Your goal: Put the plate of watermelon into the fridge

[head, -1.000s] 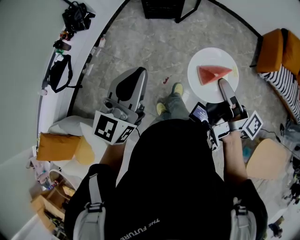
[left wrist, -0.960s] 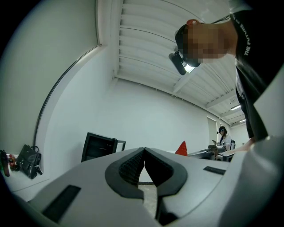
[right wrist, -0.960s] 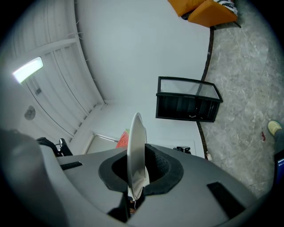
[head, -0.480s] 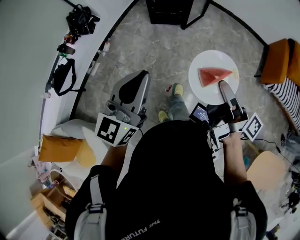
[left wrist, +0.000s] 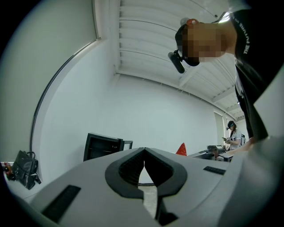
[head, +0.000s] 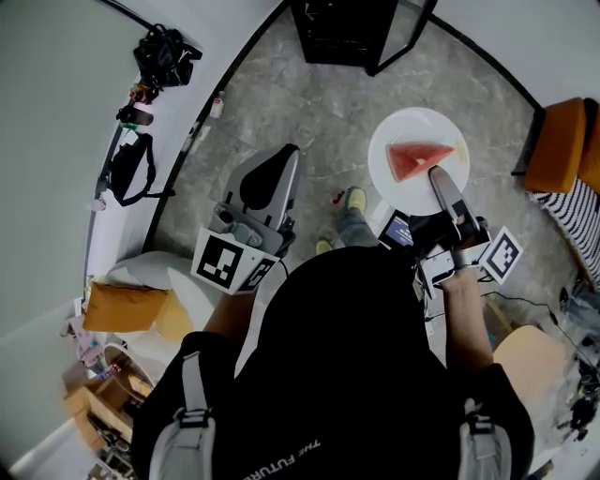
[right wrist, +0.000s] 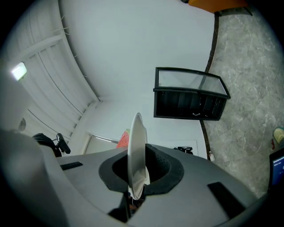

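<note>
Scene: Seen from above, a person is standing on a grey stone floor [head: 281,103] and holding a gripper in each hand.
Right gripper: The right gripper [head: 437,174] is sitting right of centre in the head view, pointing toward the top of the frame and lying roughly level.
Right jaws: They are clamping tight on the near rim of the plate. In the right gripper view the rim is standing thin and upright between the dark pads.
Plate: A round white plate [head: 398,129] is reaching out past the jaws in the upper right of the head view, with the floor below it.
Watermelon: A red wedge of watermelon [head: 415,159] is lying on the plate just beside the jaw tips, narrowing toward the right of the frame.
Left gripper: The left gripper [head: 272,157] is sitting left of centre, also pointing toward the top of the frame.
Left jaws: They are pressing together with nothing between them.
Fridge: A small black fridge [head: 342,28] is standing at the top centre of the head view, well apart from the plate. Its dark inside is facing the person.
Surroundings: A black bag [head: 164,52] is hanging on the white wall at the upper left. An orange seat [head: 558,141] is showing at the right edge.
</note>
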The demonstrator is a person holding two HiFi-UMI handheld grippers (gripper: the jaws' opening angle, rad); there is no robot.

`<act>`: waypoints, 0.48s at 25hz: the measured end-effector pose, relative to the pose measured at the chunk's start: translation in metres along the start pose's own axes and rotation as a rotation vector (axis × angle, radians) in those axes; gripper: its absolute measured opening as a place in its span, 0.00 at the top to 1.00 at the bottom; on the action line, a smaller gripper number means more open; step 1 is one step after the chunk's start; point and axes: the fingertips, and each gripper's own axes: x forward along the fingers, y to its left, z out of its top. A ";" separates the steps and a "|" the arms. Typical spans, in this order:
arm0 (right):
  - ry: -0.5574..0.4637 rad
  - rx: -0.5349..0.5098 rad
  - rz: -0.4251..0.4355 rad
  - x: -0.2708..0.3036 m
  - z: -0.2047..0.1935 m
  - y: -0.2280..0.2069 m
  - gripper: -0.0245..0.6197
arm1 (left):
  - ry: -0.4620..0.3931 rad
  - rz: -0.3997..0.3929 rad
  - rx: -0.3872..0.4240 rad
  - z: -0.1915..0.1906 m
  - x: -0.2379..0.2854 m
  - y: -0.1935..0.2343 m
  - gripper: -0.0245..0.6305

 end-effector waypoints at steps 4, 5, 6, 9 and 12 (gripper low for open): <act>0.023 0.001 0.001 0.019 0.020 -0.005 0.93 | 0.001 0.013 0.005 0.002 0.025 0.009 0.94; 0.027 -0.003 -0.002 0.025 0.024 -0.007 0.93 | 0.001 0.018 0.005 0.002 0.030 0.013 0.94; 0.031 -0.006 -0.006 0.030 0.029 -0.008 0.93 | 0.002 0.023 0.005 0.003 0.035 0.016 0.94; 0.044 -0.002 -0.010 0.041 0.042 -0.012 0.93 | 0.001 0.038 0.005 0.003 0.051 0.023 0.94; 0.053 0.004 -0.014 0.047 0.054 -0.017 0.93 | 0.007 0.047 0.007 0.000 0.066 0.026 0.94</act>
